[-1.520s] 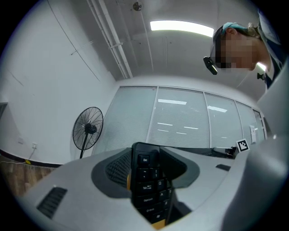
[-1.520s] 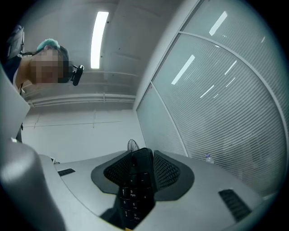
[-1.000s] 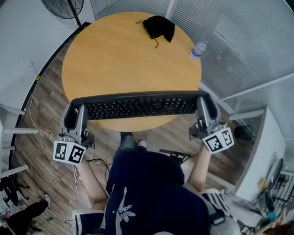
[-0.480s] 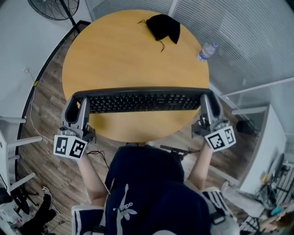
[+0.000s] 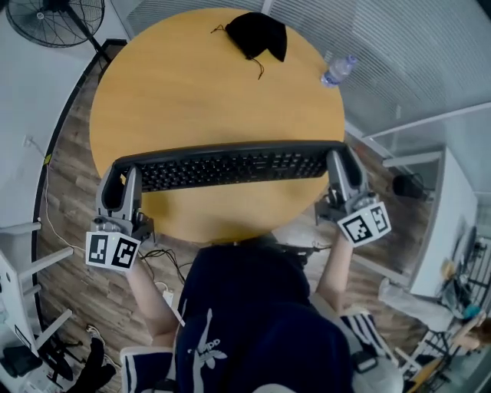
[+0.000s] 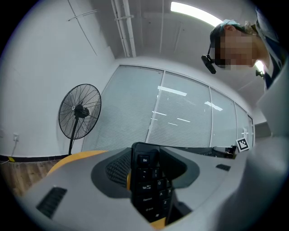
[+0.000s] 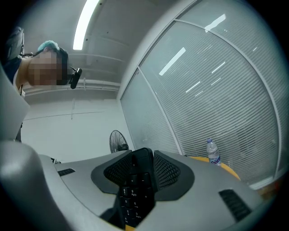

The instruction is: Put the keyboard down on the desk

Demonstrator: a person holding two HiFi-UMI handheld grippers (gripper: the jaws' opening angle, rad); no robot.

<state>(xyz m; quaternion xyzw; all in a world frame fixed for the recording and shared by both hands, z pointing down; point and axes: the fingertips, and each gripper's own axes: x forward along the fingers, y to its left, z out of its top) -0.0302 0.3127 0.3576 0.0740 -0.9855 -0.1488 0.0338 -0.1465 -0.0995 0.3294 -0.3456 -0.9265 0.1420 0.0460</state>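
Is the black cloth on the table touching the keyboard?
No, the black cloth lies at the round table's far edge, with bare wood between it and the keyboard.

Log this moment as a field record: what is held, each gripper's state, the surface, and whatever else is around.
held object: long black computer keyboard, keys up, over the near part of the table
left gripper: shut on the keyboard's left end
right gripper: shut on its right end
surface: round yellow wooden table
keyboard touching table: cannot tell
also on table: black cloth pouch at the far edge; clear plastic water bottle, upright, at the far right edge
off table: black standing fan
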